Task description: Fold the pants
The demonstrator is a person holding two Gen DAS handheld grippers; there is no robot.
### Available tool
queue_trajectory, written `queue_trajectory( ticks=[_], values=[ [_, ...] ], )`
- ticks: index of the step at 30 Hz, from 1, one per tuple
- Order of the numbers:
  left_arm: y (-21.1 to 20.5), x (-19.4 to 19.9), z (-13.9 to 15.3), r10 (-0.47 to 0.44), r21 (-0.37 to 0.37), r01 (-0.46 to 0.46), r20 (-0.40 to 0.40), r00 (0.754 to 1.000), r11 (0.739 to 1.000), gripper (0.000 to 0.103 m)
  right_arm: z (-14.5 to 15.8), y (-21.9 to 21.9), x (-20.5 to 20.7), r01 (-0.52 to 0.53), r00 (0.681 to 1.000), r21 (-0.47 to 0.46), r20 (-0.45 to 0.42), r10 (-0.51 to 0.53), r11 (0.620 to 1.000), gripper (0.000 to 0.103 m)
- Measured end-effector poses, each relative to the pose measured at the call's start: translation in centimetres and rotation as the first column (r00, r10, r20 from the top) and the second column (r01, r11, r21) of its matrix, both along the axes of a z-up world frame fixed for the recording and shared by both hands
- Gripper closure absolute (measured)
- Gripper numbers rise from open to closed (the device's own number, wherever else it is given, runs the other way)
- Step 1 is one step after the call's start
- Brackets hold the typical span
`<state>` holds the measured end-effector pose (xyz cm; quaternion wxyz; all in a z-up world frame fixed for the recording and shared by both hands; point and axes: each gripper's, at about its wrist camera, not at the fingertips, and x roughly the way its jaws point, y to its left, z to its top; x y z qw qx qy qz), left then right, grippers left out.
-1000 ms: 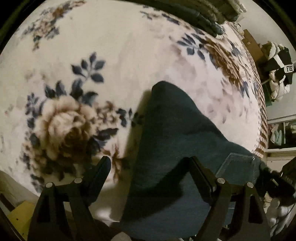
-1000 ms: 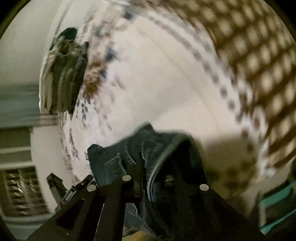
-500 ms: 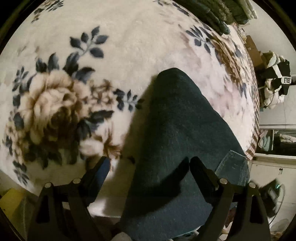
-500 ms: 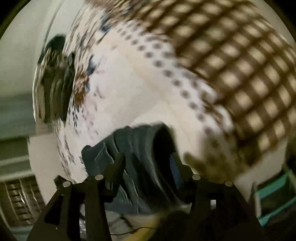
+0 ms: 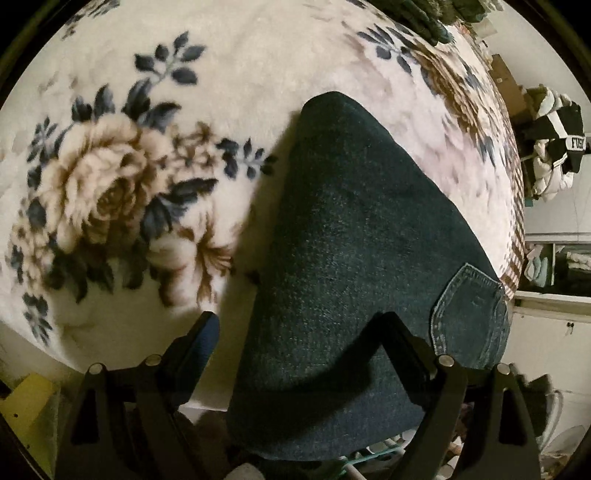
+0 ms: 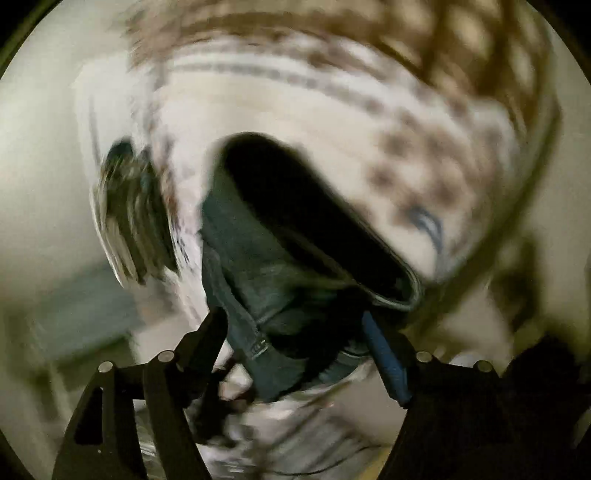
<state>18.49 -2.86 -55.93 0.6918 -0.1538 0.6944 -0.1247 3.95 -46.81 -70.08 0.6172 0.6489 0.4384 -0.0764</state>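
Observation:
Dark blue denim pants [image 5: 354, 236] lie on a cream floral blanket [image 5: 258, 66], one folded leg reaching away from me and a back pocket [image 5: 469, 310] showing at the right. My left gripper [image 5: 299, 332] is open, its fingers hovering over the near part of the pants with nothing between them. In the blurred right wrist view, the waist end of the pants [image 6: 295, 236] gapes open on the blanket. My right gripper [image 6: 295, 328] is open with its fingers on either side of the denim.
A stack of dark folded clothes [image 5: 417, 14] sits at the far edge of the bed; it also shows blurred in the right wrist view [image 6: 129, 218]. Black and white garments [image 5: 557, 144] hang beyond the bed's right edge. A checked blanket border [image 6: 461, 74] runs along the bed side.
My right gripper opened and let go of the pants' waist, and the right view swung round. My left gripper stayed open over the pants and shifted a little, bringing the pocket into view.

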Motion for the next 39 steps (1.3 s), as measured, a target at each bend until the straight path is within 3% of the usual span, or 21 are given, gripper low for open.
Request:
queue_trajectory(
  ticks=[2, 3, 4, 5, 7, 10, 12, 14, 16, 19, 22, 25, 29, 31, 35, 37, 39],
  values=[
    [-0.1, 0.1, 0.0, -0.007, 0.005, 0.007, 0.006, 1.0, 1.0, 0.014, 0.2, -0.6, 0.5, 0.023, 1.0, -0.038, -0.004, -0.023, 0.999, 0.026],
    [-0.1, 0.1, 0.0, -0.006, 0.005, 0.006, 0.007, 1.0, 1.0, 0.014, -0.2, -0.8, 0.9, 0.032, 0.999, -0.037, -0.02, -0.033, 0.999, 0.032],
    [-0.2, 0.2, 0.0, -0.005, 0.003, 0.005, 0.007, 1.0, 1.0, 0.014, -0.6, -1.1, 1.0, 0.032, 0.999, -0.044, -0.032, -0.033, 0.999, 0.069],
    [-0.2, 0.2, 0.0, -0.005, 0.001, 0.005, 0.006, 1.0, 1.0, 0.014, -1.0, -1.4, 1.3, 0.008, 0.998, -0.05, -0.065, -0.011, 0.999, 0.085],
    [-0.2, 0.1, 0.0, -0.011, 0.005, 0.011, 0.007, 1.0, 1.0, 0.014, -0.1, -1.5, 1.3, -0.03, 0.997, -0.057, -0.071, 0.026, 0.998, 0.087],
    [0.1, 0.0, 0.1, -0.016, -0.001, 0.016, 0.0, 1.0, 1.0, 0.014, 2.0, -1.6, 0.5, -0.079, 0.994, -0.131, -0.086, 0.068, 0.988, 0.088],
    [0.4, -0.1, 0.2, -0.02, 0.003, 0.02, 0.001, 1.0, 1.0, 0.014, 1.2, -1.5, -0.7, -0.092, 0.991, -0.13, -0.108, 0.078, 0.987, 0.086],
    [0.7, -0.1, 0.2, -0.017, 0.003, 0.017, 0.002, 1.0, 1.0, 0.014, -0.9, -1.7, -2.0, -0.024, 0.994, -0.029, -0.104, 0.021, 0.999, 0.053],
    [0.8, 0.1, 0.2, -0.013, -0.003, 0.013, 0.002, 1.0, 1.0, 0.014, -2.0, -1.8, -3.5, 0.029, 0.995, 0.016, -0.097, -0.027, 0.999, 0.035],
    [0.8, 0.3, 0.1, -0.017, -0.002, 0.017, 0.003, 1.0, 1.0, 0.014, -3.5, -0.8, -3.9, 0.046, 0.997, 0.078, -0.06, -0.041, 0.996, 0.02],
    [0.6, 0.5, 0.0, -0.021, -0.002, 0.021, 0.002, 1.0, 1.0, 0.014, -5.3, 0.8, -2.6, 0.041, 0.998, 0.152, -0.044, -0.035, 0.987, 0.02],
    [0.6, 0.5, 0.0, -0.021, -0.004, 0.021, -0.002, 1.0, 1.0, 0.014, -5.7, 1.2, -1.2, 0.065, 0.996, 0.1, -0.069, -0.058, 0.993, 0.021],
    [0.5, 0.5, -0.1, -0.027, -0.004, 0.027, -0.001, 1.0, 1.0, 0.014, -2.8, 2.1, 0.0, 0.026, 0.998, -0.053, -0.053, -0.029, 0.998, 0.063],
    [0.4, 0.5, -0.2, -0.027, -0.006, 0.027, -0.006, 1.0, 1.0, 0.014, -0.6, 1.7, 0.1, 0.01, 0.999, -0.107, -0.038, -0.014, 0.994, 0.069],
    [0.4, 0.4, -0.4, -0.02, -0.026, 0.02, -0.012, 1.0, 0.999, 0.014, 5.0, 1.6, 3.2, -0.056, 0.996, -0.289, 0.052, 0.074, 0.956, 0.072],
    [0.2, 0.3, -0.4, -0.019, -0.035, 0.018, -0.011, 1.0, 0.999, 0.014, 5.1, 1.0, 4.0, -0.077, 0.994, -0.334, 0.046, 0.098, 0.939, 0.072],
    [0.0, 0.2, -0.4, -0.02, -0.036, 0.02, -0.011, 1.0, 0.999, 0.014, 2.4, 0.2, 4.1, -0.111, 0.994, -0.322, -0.02, 0.111, 0.94, 0.071]
  ],
)
